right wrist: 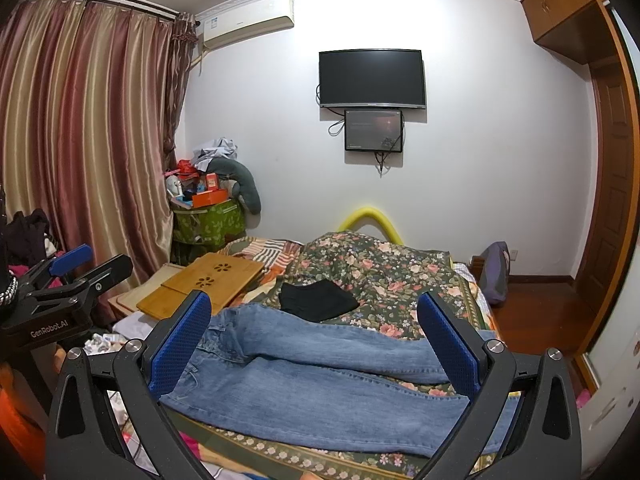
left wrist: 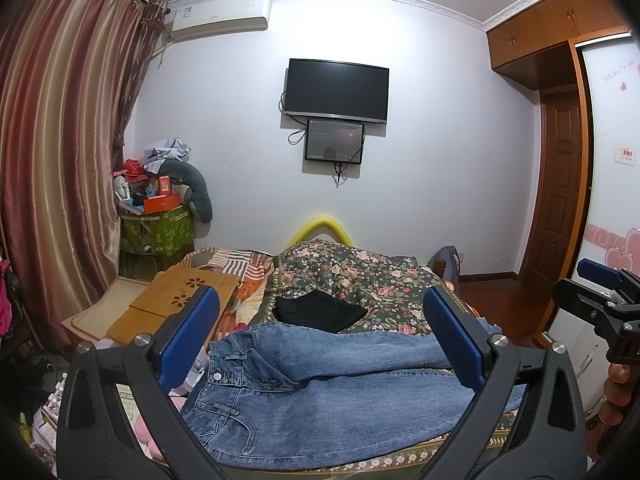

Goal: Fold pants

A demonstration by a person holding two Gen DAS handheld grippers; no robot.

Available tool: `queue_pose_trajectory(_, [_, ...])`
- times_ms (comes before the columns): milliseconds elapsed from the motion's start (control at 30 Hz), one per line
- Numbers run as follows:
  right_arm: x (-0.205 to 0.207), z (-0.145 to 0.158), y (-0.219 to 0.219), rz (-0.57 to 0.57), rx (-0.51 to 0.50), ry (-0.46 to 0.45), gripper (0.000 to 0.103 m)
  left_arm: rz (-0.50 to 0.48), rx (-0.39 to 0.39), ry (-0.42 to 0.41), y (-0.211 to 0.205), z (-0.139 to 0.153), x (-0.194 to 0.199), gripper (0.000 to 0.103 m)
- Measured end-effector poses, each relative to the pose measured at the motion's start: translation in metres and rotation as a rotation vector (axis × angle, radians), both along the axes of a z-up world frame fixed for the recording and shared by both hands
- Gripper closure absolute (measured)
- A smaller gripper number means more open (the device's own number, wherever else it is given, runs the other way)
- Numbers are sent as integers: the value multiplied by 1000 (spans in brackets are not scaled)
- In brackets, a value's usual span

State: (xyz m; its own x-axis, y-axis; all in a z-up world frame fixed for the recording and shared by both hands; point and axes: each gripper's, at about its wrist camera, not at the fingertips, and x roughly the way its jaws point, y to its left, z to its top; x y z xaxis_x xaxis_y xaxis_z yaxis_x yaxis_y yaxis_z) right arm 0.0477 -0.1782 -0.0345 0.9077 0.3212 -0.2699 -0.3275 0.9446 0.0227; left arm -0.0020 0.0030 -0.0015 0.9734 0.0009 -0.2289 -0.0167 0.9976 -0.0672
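Observation:
Blue jeans [left wrist: 320, 396] lie spread across the near end of the bed, waistband to the left, legs running right; they also show in the right wrist view [right wrist: 320, 376]. My left gripper [left wrist: 320, 336] is open and empty, held above the jeans, its blue pads [left wrist: 188, 336] wide apart. My right gripper [right wrist: 316, 340] is open and empty above the jeans. Each gripper shows at the edge of the other's view: the right one [left wrist: 608, 300] and the left one [right wrist: 72, 276].
A folded black garment [left wrist: 320, 312] lies on the floral bedspread [left wrist: 360, 276] beyond the jeans. A wooden lap desk [left wrist: 176, 300] rests at the bed's left. A cluttered green box [left wrist: 160, 228] stands by the curtain. A wardrobe [left wrist: 560, 160] stands at the right.

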Motion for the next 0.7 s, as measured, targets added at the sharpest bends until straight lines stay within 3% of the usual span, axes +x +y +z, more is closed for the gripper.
queue_pose_trajectory(700, [3, -4, 2, 0, 0, 8, 1, 0, -2, 10, -3, 1, 4, 0])
